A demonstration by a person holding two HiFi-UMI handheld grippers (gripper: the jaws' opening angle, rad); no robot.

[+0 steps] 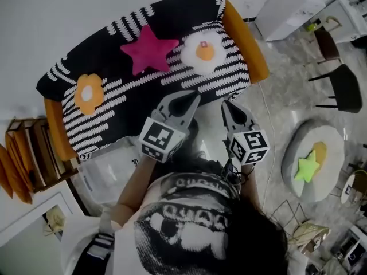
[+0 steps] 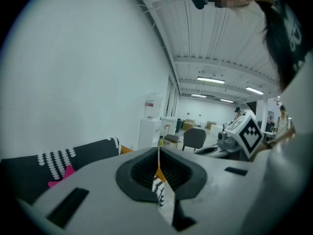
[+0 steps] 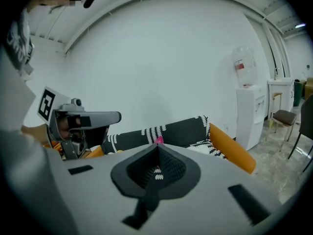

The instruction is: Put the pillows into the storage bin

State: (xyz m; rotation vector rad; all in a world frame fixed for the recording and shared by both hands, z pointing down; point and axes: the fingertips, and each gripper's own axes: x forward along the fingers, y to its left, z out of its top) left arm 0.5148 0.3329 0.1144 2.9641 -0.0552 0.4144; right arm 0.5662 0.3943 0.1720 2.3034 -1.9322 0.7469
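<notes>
1. Head view. The sofa [image 1: 114, 116] sits at 12 o'clock, with a striped cover and orange arms. Three pillows lie on it. The star pillow [image 1: 148, 49] is at 11 o'clock and the egg pillow [image 1: 203, 51] is just beside it at 12. The flower pillow [image 1: 89, 93] is well apart from both, at 9 to 10 o'clock.
2. Head view. My left tongs [image 1: 194, 97] and right tongs [image 1: 227, 104] are side by side near the picture's centre. Both point toward the sofa below the egg pillow. Neither touches a pillow.
3. Head view. What looks like a clear bin [image 1: 109, 165] stands on the floor at 8 o'clock, by the sofa's front. A round pouf [image 1: 327, 136] at 3 to 4 o'clock carries a green star [image 1: 307, 168].
4. Left gripper view. My jaws are closed together, leaving only a hairline slit with nothing gripped. The sofa and a bit of the star pillow show at 8 o'clock. The right tongs are at 3 o'clock, and a chair [image 2: 194, 138] is behind the jaw tips.
5. Right gripper view. My jaws are closed and empty. The sofa back is just behind the tips. The left tongs are at 9 o'clock and a dispenser [image 3: 247, 106] is at 2 to 3 o'clock.
</notes>
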